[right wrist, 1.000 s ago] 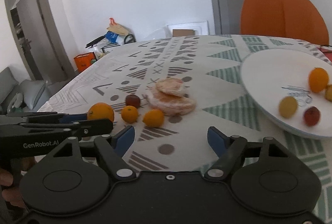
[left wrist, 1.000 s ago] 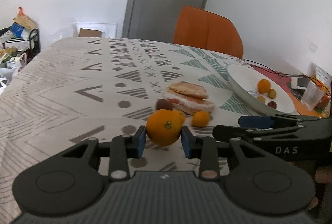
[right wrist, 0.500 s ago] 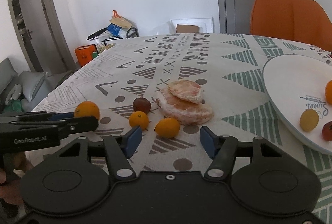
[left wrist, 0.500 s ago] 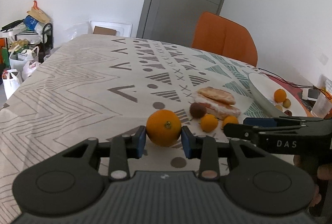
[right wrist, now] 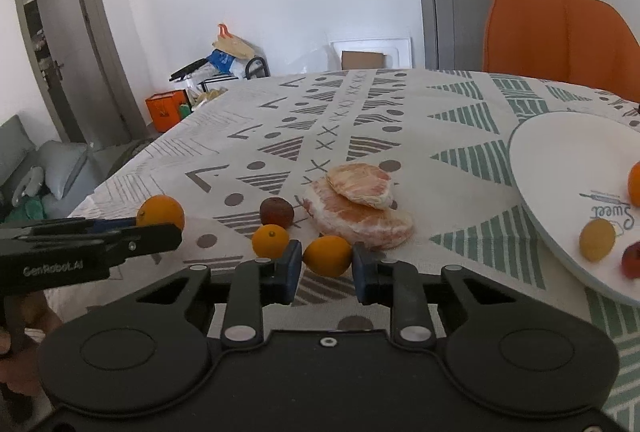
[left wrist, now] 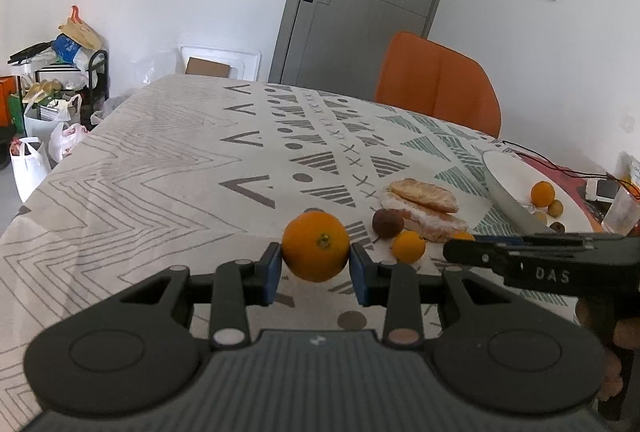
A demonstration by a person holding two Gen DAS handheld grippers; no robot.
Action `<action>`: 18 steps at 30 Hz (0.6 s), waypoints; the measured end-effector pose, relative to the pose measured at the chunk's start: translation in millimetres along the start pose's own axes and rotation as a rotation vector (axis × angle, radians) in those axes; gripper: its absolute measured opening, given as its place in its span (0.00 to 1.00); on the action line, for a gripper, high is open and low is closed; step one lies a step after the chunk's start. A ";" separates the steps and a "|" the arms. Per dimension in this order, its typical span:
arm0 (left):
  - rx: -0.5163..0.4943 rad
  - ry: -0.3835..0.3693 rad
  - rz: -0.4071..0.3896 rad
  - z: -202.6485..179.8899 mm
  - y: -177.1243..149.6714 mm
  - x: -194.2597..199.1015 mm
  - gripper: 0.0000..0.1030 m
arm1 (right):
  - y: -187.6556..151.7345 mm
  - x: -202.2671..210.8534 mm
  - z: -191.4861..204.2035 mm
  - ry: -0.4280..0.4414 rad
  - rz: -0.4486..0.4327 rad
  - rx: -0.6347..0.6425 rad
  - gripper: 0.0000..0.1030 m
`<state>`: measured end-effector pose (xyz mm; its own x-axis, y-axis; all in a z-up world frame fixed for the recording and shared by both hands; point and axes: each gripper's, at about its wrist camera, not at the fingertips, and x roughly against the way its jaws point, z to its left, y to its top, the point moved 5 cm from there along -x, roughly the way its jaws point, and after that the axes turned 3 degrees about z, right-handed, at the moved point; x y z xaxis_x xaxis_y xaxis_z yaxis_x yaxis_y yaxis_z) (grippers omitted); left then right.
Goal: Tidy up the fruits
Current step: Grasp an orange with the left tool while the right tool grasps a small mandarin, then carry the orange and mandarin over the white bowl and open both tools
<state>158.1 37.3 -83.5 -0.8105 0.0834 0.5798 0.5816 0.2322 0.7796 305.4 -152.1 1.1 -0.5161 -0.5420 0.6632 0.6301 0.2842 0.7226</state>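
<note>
We look from two fisheye cameras, each mounted just behind a handheld gripper and aimed forward and downward along its fingers, low and close over the patterned tablecloth [left wrist: 168, 167]. In the left wrist view the left gripper [left wrist: 316, 266] fills the bottom edge, the grey door [left wrist: 360, 3] stands at 12 o'clock and the white plate [left wrist: 516, 187] sits at 3 o'clock. In the right wrist view the right gripper [right wrist: 326, 266] fills the bottom, with the same plate at 3 o'clock and the left gripper entering at 9 o'clock. Both views share the peeled citrus pieces [left wrist: 424, 203], the orange chair [left wrist: 438, 87], the door and the plate, and each sees the other gripper from the side.
</note>
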 end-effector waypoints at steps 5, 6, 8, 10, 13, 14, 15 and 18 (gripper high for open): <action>-0.025 -0.016 -0.015 -11.3 4.5 3.8 0.34 | -2.5 12.6 -5.7 -0.013 -0.018 -0.014 0.23; -0.029 -0.022 -0.015 -14.0 5.0 3.7 0.34 | -2.3 15.3 -7.4 -0.017 -0.024 -0.015 0.23; -0.038 -0.033 -0.013 -19.9 4.9 3.0 0.34 | -1.3 20.1 -8.8 -0.025 -0.036 -0.019 0.23; -0.052 -0.047 -0.016 -26.3 5.8 3.3 0.34 | -1.5 25.2 -11.7 -0.031 -0.049 -0.023 0.23; -0.071 -0.063 -0.021 -35.9 7.1 2.9 0.34 | -2.5 31.8 -16.3 -0.040 -0.064 -0.039 0.23; -0.074 -0.066 -0.019 -38.0 7.0 2.3 0.34 | -2.5 33.6 -18.6 -0.044 -0.069 -0.045 0.23; -0.078 -0.071 -0.017 -40.1 7.1 1.4 0.34 | -2.9 36.2 -20.3 -0.048 -0.074 -0.052 0.23; -0.089 -0.067 -0.005 -46.8 8.2 -3.5 0.34 | -2.8 44.1 -29.7 -0.059 -0.099 -0.077 0.23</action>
<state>169.0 -6.4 -68.1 -0.8147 0.1480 0.5606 0.5787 0.1463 0.8023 298.2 -200.3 22.5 -0.6094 -0.5165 0.6016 0.6162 0.1690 0.7692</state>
